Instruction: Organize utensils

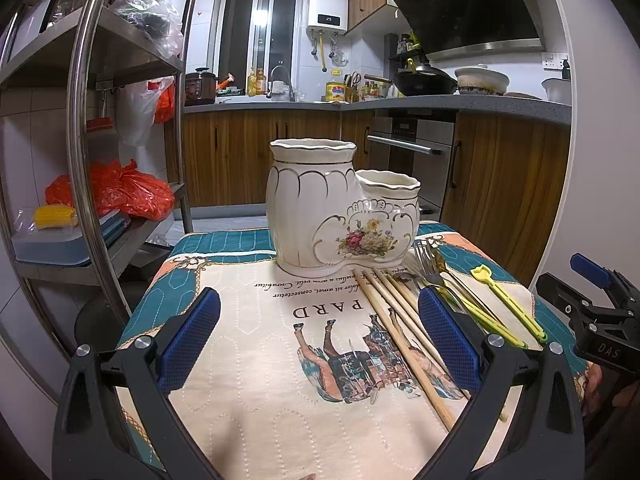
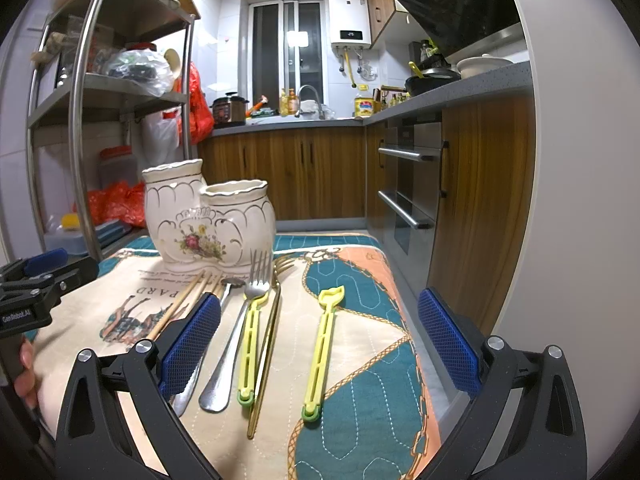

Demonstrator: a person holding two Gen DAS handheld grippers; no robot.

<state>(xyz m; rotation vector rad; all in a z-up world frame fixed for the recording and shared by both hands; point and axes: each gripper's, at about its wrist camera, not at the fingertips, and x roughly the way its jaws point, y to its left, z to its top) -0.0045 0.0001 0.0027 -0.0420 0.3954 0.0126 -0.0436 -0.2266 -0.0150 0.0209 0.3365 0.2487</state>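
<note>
A cream floral two-pot utensil holder (image 2: 208, 220) stands upright at the far end; chopsticks (image 2: 182, 304), spoon (image 2: 200, 356), forks (image 2: 256, 280) and a yellow scoop (image 2: 322, 344) lie flat near it.

Home kitchen, wood-fronted cabinets (image 2: 304, 172) under a grey counter (image 1: 440, 102), sink tap (image 1: 280, 80) below a window (image 1: 256, 28), wall water heater (image 1: 327, 8), range hood (image 1: 468, 4) over a wok (image 1: 424, 82), built-in oven (image 2: 408, 192), steel shelf rack (image 1: 120, 92) with bags.
</note>
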